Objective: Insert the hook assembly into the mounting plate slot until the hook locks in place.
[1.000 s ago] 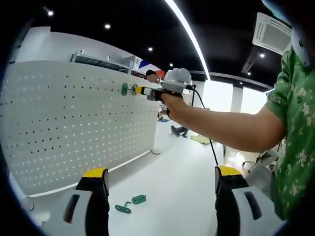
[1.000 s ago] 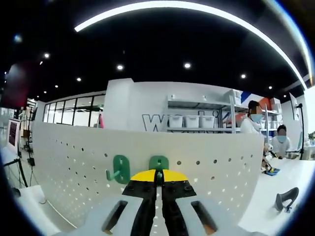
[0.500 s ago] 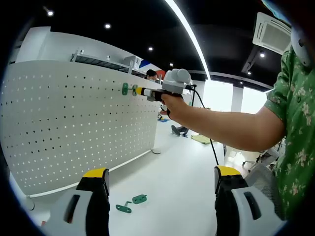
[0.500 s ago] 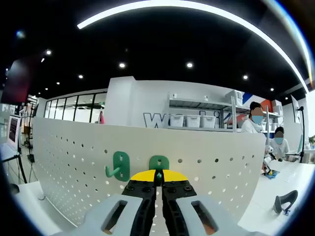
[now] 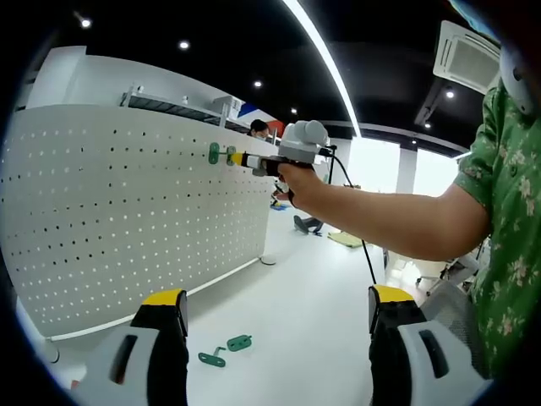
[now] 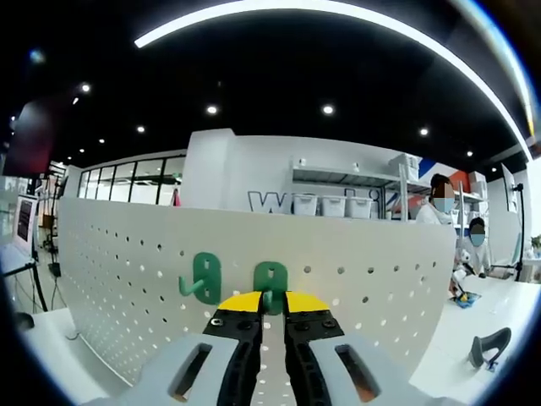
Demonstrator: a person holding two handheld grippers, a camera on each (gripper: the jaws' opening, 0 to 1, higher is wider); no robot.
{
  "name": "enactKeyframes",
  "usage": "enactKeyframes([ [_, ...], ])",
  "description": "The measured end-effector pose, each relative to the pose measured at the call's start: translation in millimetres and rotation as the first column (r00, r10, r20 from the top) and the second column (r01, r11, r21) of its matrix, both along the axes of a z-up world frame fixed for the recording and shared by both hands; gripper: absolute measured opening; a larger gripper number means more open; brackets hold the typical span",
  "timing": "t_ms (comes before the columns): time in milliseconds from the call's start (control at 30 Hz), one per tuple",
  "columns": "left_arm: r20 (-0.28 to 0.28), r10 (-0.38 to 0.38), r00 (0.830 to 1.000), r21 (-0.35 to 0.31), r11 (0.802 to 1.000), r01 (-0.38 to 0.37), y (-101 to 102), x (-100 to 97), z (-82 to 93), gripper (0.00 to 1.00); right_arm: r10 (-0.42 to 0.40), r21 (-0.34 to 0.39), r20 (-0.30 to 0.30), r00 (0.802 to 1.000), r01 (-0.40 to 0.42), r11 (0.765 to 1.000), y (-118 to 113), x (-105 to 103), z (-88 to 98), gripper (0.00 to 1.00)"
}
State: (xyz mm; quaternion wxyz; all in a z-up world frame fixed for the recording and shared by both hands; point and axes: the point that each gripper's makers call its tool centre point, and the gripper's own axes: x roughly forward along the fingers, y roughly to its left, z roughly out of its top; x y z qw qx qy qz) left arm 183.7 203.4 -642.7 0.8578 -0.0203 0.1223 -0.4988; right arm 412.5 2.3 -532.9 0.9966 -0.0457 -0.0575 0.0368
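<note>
Two green hooks on the white pegboard point(image 6: 127, 279), side by side near its top edge. Right gripper point(image 6: 270, 306) up against the board, yellow-tipped jaws a narrow gap apart, the second hook point(image 6: 270, 281) rising from just between and beyond the tips; cannot tell whether the tips touch its stem. First hook point(image 6: 202, 279) just left of the jaws, prong jutting out to the left, free of them.

From the left gripper view: same pair on the board, hung hook point(image 5: 215, 153) and gripped-side hook point(image 5: 229, 155), well beyond and above the left jaws, with the other gripper's point(image 5: 240, 156) yellow tip against the nearer one. A hand point(image 5: 292, 173) and bare forearm reaching in from the right, green patterned sleeve point(image 5: 507, 169) at the right edge.

Left gripper point(image 5: 275, 315) with jaws spread wide, nothing between them. One more green hook point(image 5: 226, 349) lying flat on the white table point(image 5: 313, 313), between the jaws and nearer the left one.

One dark curved piece point(image 6: 492, 342) on the table far right of the right jaws. Two people point(image 6: 456, 233) seated beyond the board's right end.
</note>
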Motion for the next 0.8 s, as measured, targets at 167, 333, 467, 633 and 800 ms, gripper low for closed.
enactKeyframes([
  [167,0.001,0.000,1.000,0.001,1.000,0.000,0,0.2,-0.2,0.90,-0.003,0.000,-0.011,1.000,0.003,1.000,-3,-1,-5.4,0.11],
  [333,0.000,0.000,1.000,0.002,1.000,0.000,1,0.2,-0.6,0.90,-0.001,0.005,-0.019,1.000,0.001,1.000,-4,-4,-8.9,0.17],
  [467,0.001,0.000,1.000,0.001,1.000,0.000,1,-0.1,-0.3,0.91,0.010,-0.003,-0.032,0.999,-0.010,1.000,-3,-7,-14.5,0.23],
  [633,0.002,-0.001,1.000,0.000,1.000,0.001,1,-0.6,0.4,0.91,0.017,-0.001,-0.042,0.999,-0.017,1.000,-4,-12,-18.8,0.29],
  [800,0.001,0.000,1.000,0.001,1.000,0.000,1,-0.6,0.0,0.91,0.033,0.002,-0.061,0.998,-0.033,0.999,-3,-16,-25.3,0.37],
])
